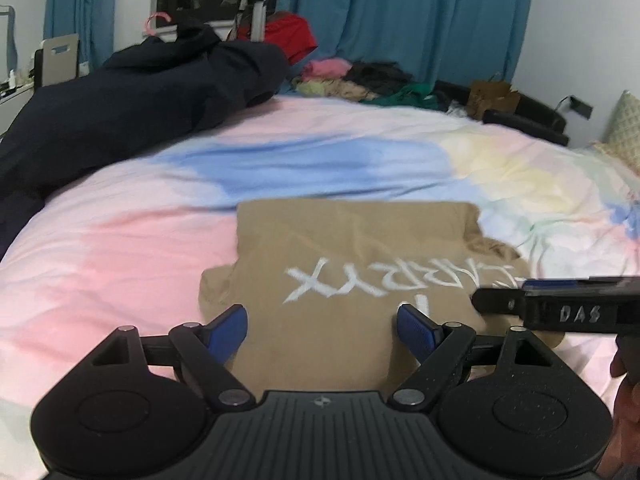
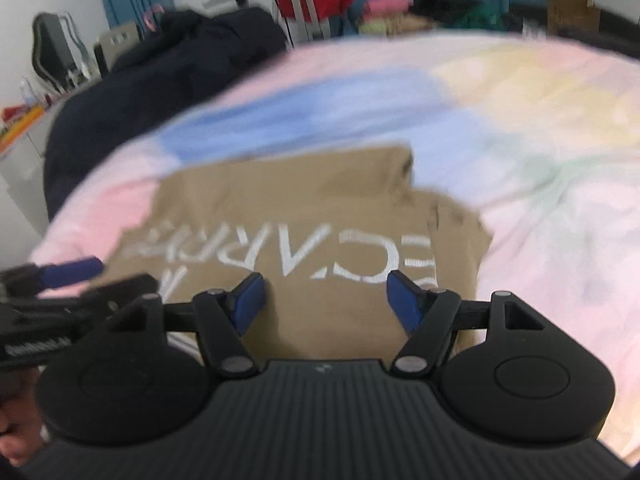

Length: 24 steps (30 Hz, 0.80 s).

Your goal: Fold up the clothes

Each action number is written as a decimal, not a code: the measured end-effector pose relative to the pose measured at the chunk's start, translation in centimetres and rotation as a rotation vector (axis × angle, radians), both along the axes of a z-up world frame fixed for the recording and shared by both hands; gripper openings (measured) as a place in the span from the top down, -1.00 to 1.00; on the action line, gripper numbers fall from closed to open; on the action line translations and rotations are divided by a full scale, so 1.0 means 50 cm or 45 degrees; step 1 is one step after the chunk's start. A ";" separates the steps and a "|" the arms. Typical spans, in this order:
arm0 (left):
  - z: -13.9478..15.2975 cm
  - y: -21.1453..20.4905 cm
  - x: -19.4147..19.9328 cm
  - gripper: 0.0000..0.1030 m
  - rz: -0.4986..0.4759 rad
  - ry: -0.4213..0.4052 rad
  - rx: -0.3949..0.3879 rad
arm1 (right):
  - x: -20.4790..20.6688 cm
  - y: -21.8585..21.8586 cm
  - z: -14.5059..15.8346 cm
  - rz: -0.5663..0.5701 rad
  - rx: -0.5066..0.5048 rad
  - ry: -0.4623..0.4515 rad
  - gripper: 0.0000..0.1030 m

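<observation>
Currently: left gripper [image 1: 322, 320] jaws wide apart, empty, above tan shirt [image 1: 340, 248] | right gripper [image 2: 324, 300] jaws apart, holding nothing, over same shirt | shirt partly folded near bed's [image 1: 120, 240] front edge | dark garment [image 1: 140, 96] along left edge.

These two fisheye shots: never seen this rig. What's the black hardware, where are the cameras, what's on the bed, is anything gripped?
No robot here: a person carries a two-finger gripper in each hand, with a camera on each looking forward along its fingers. One view looks past the left gripper, the other past the right gripper; each also catches its neighbour at the edge. On the pastel bedspread lies a partly folded tan shirt with white lettering. A dark garment is heaped behind. Both grippers stand open, holding nothing.
</observation>
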<state>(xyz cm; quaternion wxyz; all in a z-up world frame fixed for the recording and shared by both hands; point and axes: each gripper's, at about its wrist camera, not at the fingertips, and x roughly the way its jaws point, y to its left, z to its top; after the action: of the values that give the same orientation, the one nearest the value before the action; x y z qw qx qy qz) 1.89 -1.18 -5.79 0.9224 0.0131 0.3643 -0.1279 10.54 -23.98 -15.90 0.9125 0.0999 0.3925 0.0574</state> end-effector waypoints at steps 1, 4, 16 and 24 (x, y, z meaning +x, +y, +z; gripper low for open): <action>-0.013 -0.002 0.006 -0.67 -0.009 0.034 0.013 | 0.005 -0.001 -0.016 -0.001 0.011 0.037 -0.36; -0.011 0.014 0.005 -0.64 -0.018 0.056 -0.015 | 0.006 0.005 -0.029 0.007 0.001 0.051 -0.36; -0.025 0.197 -0.012 -0.64 0.164 0.461 -0.959 | 0.008 -0.011 -0.027 -0.058 0.111 0.068 -0.38; -0.118 0.168 0.042 -0.60 0.337 0.556 -1.060 | 0.005 -0.019 -0.028 -0.069 0.144 0.067 -0.36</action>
<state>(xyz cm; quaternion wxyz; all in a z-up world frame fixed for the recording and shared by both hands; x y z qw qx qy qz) 3.98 7.19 -11.68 0.7596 -0.4306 0.4657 -0.1441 10.79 -24.93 -17.31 0.8960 0.1634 0.4096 0.0522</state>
